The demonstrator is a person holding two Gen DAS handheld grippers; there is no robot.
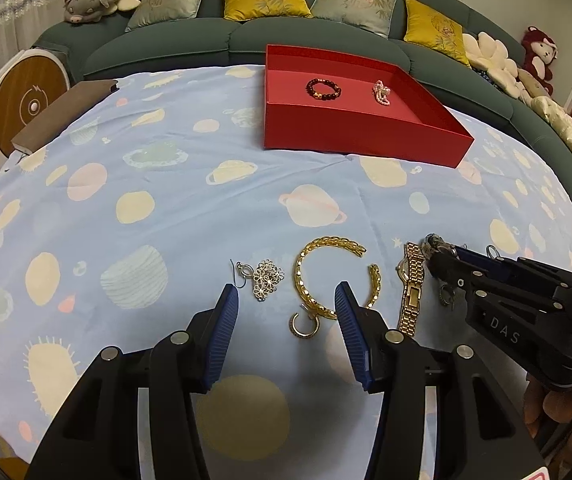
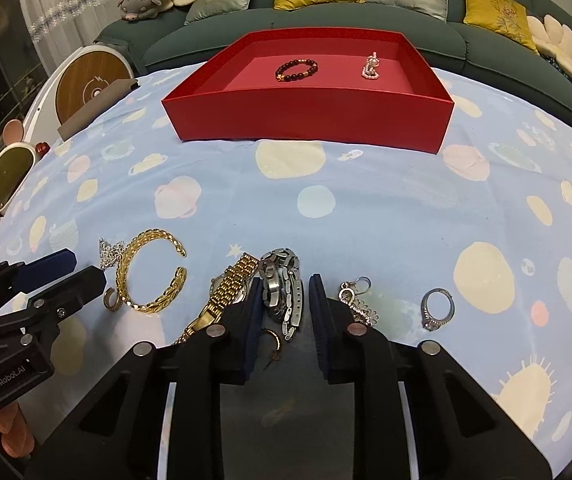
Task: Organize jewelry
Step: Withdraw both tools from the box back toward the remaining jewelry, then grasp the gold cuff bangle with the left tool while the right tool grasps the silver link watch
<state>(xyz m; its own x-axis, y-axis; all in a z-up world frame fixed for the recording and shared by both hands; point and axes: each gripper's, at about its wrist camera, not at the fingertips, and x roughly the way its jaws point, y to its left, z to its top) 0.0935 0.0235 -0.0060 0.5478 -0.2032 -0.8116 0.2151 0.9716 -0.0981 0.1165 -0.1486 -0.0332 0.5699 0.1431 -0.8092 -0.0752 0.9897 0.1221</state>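
A red tray (image 1: 350,132) (image 2: 306,120) at the far side of the table holds a dark bead bracelet (image 1: 323,89) (image 2: 297,70) and a pink pearl piece (image 1: 382,93) (image 2: 370,66). Near me on the cloth lie a gold chain bracelet (image 1: 326,276) (image 2: 149,272), a gold hoop earring (image 1: 305,324), a silver flower earring (image 1: 265,278), a gold watch (image 1: 412,288) (image 2: 225,292) and a silver watch (image 2: 286,292). My left gripper (image 1: 286,300) is open over the hoop and bracelet. My right gripper (image 2: 283,292) is open, its pads either side of the silver watch.
A silver ring (image 2: 438,308), a silver dangling earring (image 2: 356,300) and a small gold earring (image 2: 273,340) lie by the right gripper. A brown book (image 1: 61,116) sits at the table's far left. A green sofa (image 1: 245,36) with cushions is behind.
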